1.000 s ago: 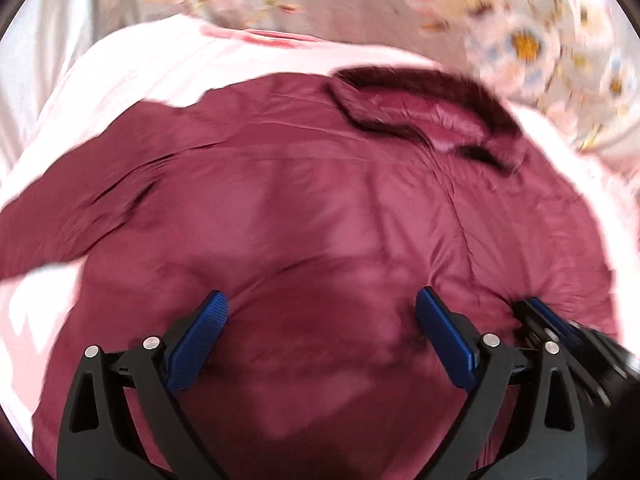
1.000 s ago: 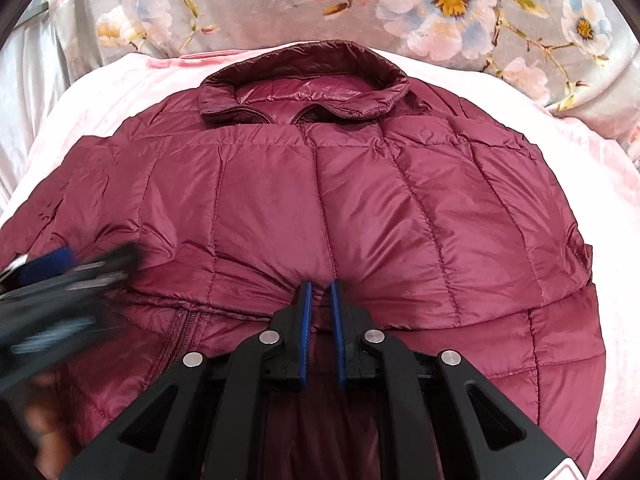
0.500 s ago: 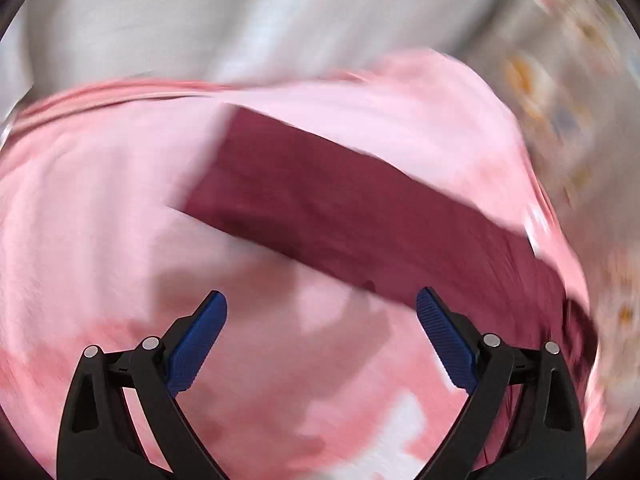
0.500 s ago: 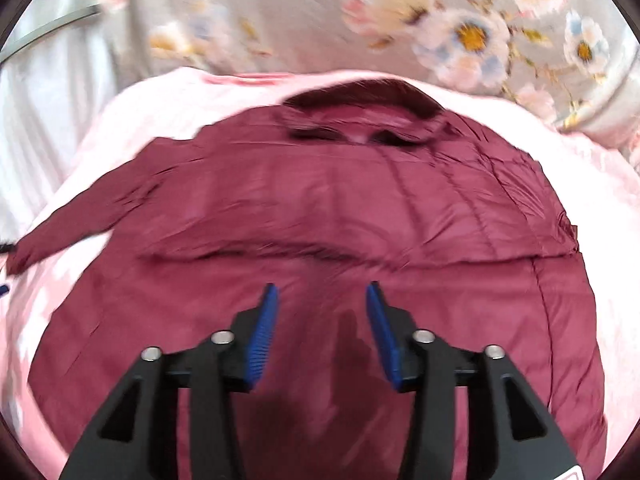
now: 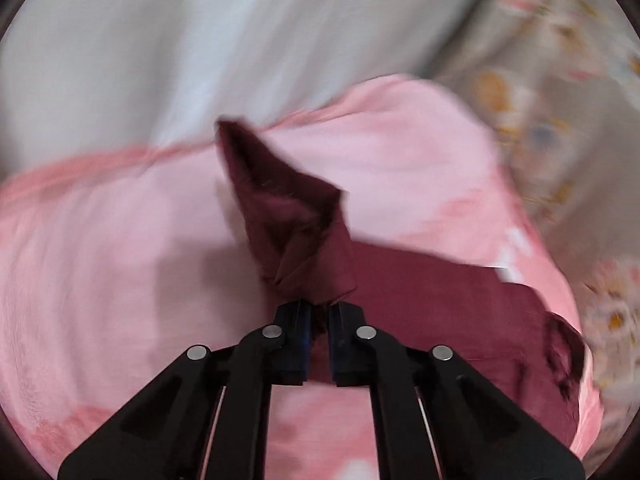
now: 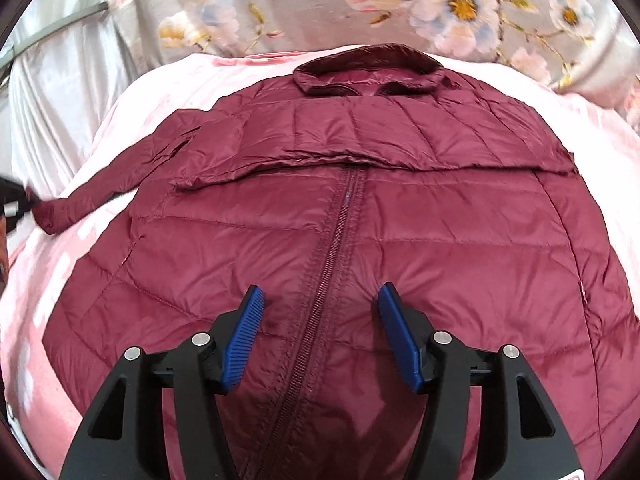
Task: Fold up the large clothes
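Note:
A maroon quilted jacket (image 6: 440,240) lies front up on the pink blanket, its collar (image 6: 368,68) at the far end and its zipper (image 6: 320,288) running toward me. The right sleeve is folded across the chest. My right gripper (image 6: 320,296) hovers over the lower zipper with its jaws opening; the blue pads (image 6: 244,332) press on nothing. The left sleeve (image 6: 112,176) stretches out to the left. In the blurred left wrist view my left gripper (image 5: 318,308) is shut on that sleeve's end (image 5: 288,216), whose cuff bunches up above the jaws.
The pink blanket (image 6: 132,92) covers the bed under the jacket. A grey floral sheet (image 6: 320,4) lies behind the collar, and pale grey cloth (image 6: 52,92) hangs at the left. The left gripper's dark body (image 6: 12,200) shows at the left edge.
My left gripper swung left off the jacket body to the sleeve end and shut on it. My right gripper let go of the jacket fabric, opened and drew back toward the hem.

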`<state>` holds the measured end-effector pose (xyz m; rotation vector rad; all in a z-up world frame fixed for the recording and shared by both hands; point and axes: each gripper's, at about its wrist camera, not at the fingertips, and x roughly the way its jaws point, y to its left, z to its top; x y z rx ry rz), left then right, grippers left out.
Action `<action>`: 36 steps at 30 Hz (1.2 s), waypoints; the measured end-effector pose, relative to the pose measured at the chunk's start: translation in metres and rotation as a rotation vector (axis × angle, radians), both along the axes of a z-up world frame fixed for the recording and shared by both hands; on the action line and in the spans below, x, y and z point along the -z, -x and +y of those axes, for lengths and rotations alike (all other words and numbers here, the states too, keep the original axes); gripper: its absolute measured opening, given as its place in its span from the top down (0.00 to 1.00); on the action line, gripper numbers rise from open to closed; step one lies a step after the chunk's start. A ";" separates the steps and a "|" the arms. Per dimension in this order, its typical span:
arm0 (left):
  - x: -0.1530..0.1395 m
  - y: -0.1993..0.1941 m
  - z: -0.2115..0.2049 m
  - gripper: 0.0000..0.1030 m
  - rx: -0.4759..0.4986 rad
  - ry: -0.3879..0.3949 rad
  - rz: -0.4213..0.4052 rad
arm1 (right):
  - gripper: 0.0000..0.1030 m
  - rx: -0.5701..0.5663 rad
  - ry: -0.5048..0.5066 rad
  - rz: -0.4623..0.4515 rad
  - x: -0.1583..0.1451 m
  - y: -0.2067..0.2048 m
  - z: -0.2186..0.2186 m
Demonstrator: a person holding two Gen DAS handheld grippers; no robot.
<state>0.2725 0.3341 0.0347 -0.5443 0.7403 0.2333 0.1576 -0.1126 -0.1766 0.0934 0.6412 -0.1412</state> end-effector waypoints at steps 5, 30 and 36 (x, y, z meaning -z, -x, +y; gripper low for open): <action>-0.083 -0.017 -0.124 0.97 0.268 -0.045 -0.177 | 0.43 0.023 -0.068 -0.005 -0.006 0.007 -0.012; 0.056 -0.007 -0.242 0.23 0.455 0.287 0.046 | 0.34 0.038 -0.254 -0.043 -0.063 -0.053 -0.109; 0.083 -0.018 -0.211 0.24 0.392 0.437 0.082 | 0.94 -0.001 -0.281 0.052 -0.049 -0.092 -0.097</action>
